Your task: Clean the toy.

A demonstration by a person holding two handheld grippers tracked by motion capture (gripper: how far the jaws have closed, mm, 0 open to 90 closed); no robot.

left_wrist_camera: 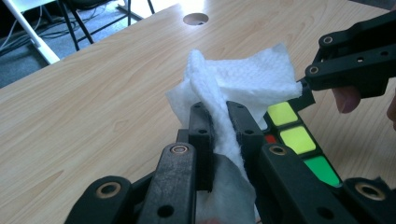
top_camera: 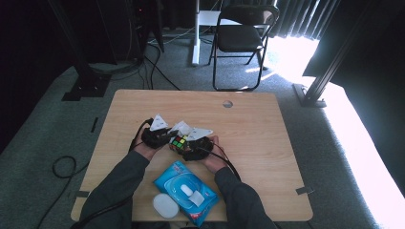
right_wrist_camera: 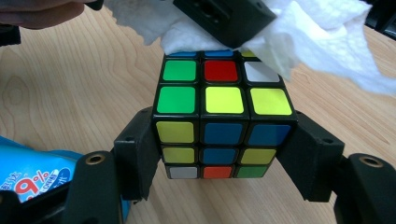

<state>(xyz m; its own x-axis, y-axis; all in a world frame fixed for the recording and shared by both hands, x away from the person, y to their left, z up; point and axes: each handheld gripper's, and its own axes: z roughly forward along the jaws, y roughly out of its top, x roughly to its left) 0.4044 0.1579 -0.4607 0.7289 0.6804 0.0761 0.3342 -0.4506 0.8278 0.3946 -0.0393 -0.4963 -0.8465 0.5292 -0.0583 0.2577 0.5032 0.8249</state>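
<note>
left gripper (left_wrist_camera: 219, 126) clamped on white wipe (left_wrist_camera: 243, 79) over puzzle cube (right_wrist_camera: 223, 116) (right gripper (right_wrist_camera: 224, 154) pinching its sides)

Both forearms in dark sleeves enter from below, hands close together at table middle. Left black two-jaw gripper (left_wrist_camera: 219, 126) jaws nearly together, pinching white paper wipe (left_wrist_camera: 243, 77). Right black two-jaw gripper (right_wrist_camera: 224, 154) jaws spread, clamped on opposite sides of multicoloured puzzle cube (right_wrist_camera: 223, 116), wipe resting at cube's top.

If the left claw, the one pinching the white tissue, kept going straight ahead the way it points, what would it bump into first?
Probably bare table: the left claw points past the puzzle cube beside it, though depth is hard to judge.
</note>
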